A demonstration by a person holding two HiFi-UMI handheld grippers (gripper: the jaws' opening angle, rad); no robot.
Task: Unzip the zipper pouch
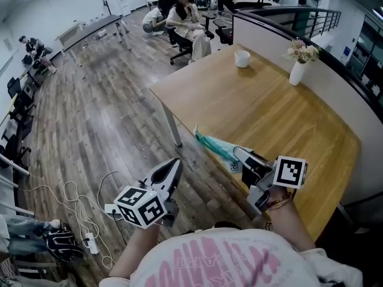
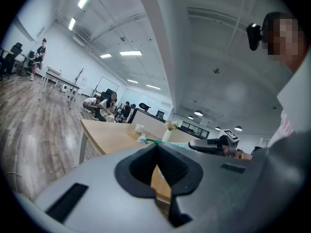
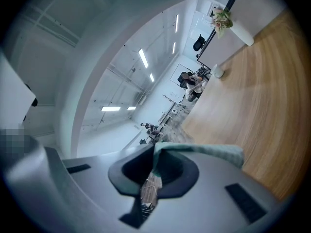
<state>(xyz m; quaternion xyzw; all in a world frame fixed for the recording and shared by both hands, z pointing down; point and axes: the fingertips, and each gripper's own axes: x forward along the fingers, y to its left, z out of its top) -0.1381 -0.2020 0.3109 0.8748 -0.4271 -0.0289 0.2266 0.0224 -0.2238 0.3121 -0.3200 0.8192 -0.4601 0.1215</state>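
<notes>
A teal zipper pouch (image 1: 214,146) lies slanted near the front left edge of the wooden table (image 1: 269,112), one end poking past the edge. My right gripper (image 1: 239,154) is shut on the pouch's near end. In the right gripper view, the teal fabric (image 3: 204,152) is pinched between the jaws and folds over the right one. My left gripper (image 1: 175,164) hovers left of the table over the floor, apart from the pouch. Its jaws are shut with nothing between them. In the left gripper view, the pouch (image 2: 147,140) shows beyond the left gripper (image 2: 156,153).
A white cup (image 1: 242,58) and a white vase with flowers (image 1: 297,70) stand at the table's far side. A low partition (image 1: 335,94) borders the table on the right. Cables and a power strip (image 1: 84,220) lie on the floor at left. People sit on chairs (image 1: 185,26) behind.
</notes>
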